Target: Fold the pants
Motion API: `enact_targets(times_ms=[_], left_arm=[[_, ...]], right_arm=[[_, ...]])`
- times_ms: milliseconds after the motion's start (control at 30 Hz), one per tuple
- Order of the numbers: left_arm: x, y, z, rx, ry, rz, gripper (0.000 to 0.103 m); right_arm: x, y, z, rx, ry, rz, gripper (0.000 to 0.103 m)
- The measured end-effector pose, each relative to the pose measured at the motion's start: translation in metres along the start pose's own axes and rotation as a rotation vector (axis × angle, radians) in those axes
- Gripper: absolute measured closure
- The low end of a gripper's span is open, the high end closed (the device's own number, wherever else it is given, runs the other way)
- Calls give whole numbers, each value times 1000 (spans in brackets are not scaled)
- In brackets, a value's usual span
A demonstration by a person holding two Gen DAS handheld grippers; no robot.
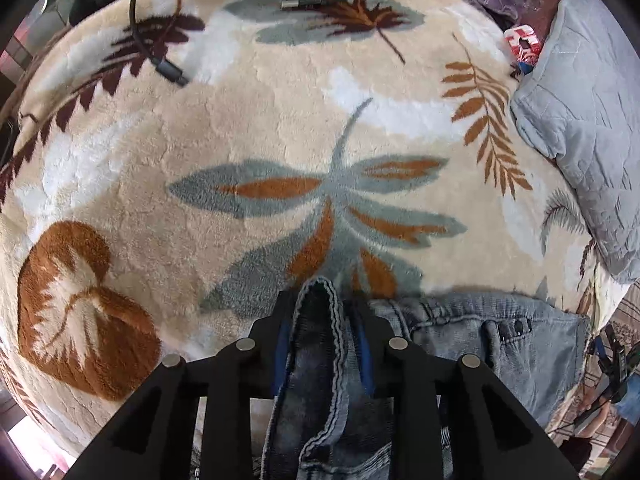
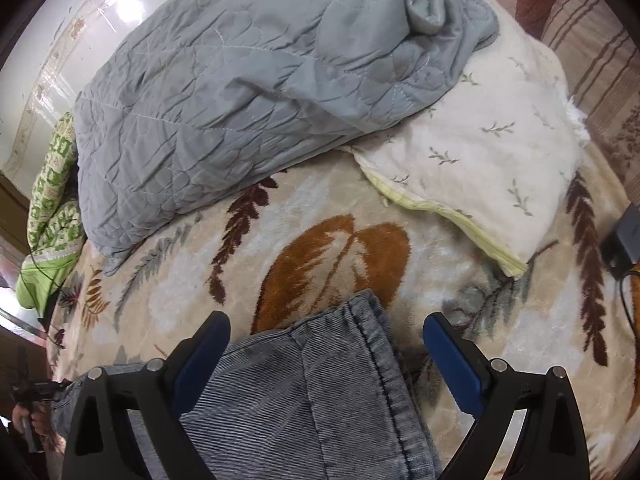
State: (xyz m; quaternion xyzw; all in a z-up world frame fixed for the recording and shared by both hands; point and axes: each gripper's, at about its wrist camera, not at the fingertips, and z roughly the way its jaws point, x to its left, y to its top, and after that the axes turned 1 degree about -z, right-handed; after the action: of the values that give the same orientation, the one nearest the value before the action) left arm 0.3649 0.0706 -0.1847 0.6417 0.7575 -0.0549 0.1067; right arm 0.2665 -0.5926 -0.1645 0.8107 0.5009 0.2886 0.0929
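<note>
Now the left gripper [image 1: 320, 312] is seen clamped on a fold of the pants [image 1: 316, 360]: a bunched ridge of grey-blue denim with a stitched edge is pinched between the two blue pads, and the fold is lifted clear of the blanket [image 1: 248, 128] below. The rest of the pants is spread flat just to the right of that gripper, where a pocket and small rivets can be made out near the waistband.

Over on the other side, the right gripper [image 2: 326, 344] is held wide open, its blue pads set well apart. A leg of the pants [image 2: 304, 392] is laid between them, hem end pointing away from the camera; no pad is seen pressing on the cloth, though the left pad is close beside the fabric's edge.

Outward from the pants, the cream blanket with its orange, grey and maroon leaf pattern is stretched under everything. Beyond the hem, a grey quilt [image 2: 240, 92] is heaped on the blanket, and a white pillow [image 2: 476, 176] with small sprigs is tucked against it on the right. A green patterned cloth [image 2: 52, 208] is seen at the quilt's left edge. In the left wrist view, two black cables [image 1: 160, 60] are trailed across the far part of the blanket, well away from the pants, and the same grey quilt is glimpsed at right.
</note>
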Motion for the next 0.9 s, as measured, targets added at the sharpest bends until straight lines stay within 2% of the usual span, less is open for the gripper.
enact_targets(times_ms=[33, 100, 167, 267, 433, 467, 500, 567, 600, 633, 733, 900], left_arm=[[-7, 4, 3, -15, 1, 2, 83], [-16, 4, 1, -39, -8, 25, 87], [-20, 3, -2, -62, -2, 34, 89], [-27, 3, -8, -86, -9, 40, 90], [-22, 2, -30, -132, -41, 40, 90], [-22, 2, -33, -137, -46, 44, 90], [-22, 2, -36, -140, -45, 49, 90], [-23, 1, -37, -123, -43, 59, 90], [-21, 0, -35, -104, -58, 66, 90], [-20, -1, -32, -78, -78, 65, 90], [-11, -7, -31, -68, -76, 15, 89], [0, -7, -36, -39, -124, -16, 85]], right_arm=[[0, 0, 2, 4, 1, -3, 4], [0, 2, 6, 18, 1, -2, 4], [1, 3, 12, 33, -1, -6, 4], [2, 6, 27, 52, -67, -38, 4], [-4, 8, 51, 81, -55, -13, 5], [-2, 6, 58, 102, -49, -23, 16], [1, 4, 65, 137, -62, -39, 33], [10, 2, 66, 135, -117, -91, 39], [14, 1, 63, 145, -101, -103, 59], [16, 0, 60, 159, -66, -97, 68], [26, -3, 41, 132, -84, -131, 72], [37, -4, -6, 38, -50, -144, 73]])
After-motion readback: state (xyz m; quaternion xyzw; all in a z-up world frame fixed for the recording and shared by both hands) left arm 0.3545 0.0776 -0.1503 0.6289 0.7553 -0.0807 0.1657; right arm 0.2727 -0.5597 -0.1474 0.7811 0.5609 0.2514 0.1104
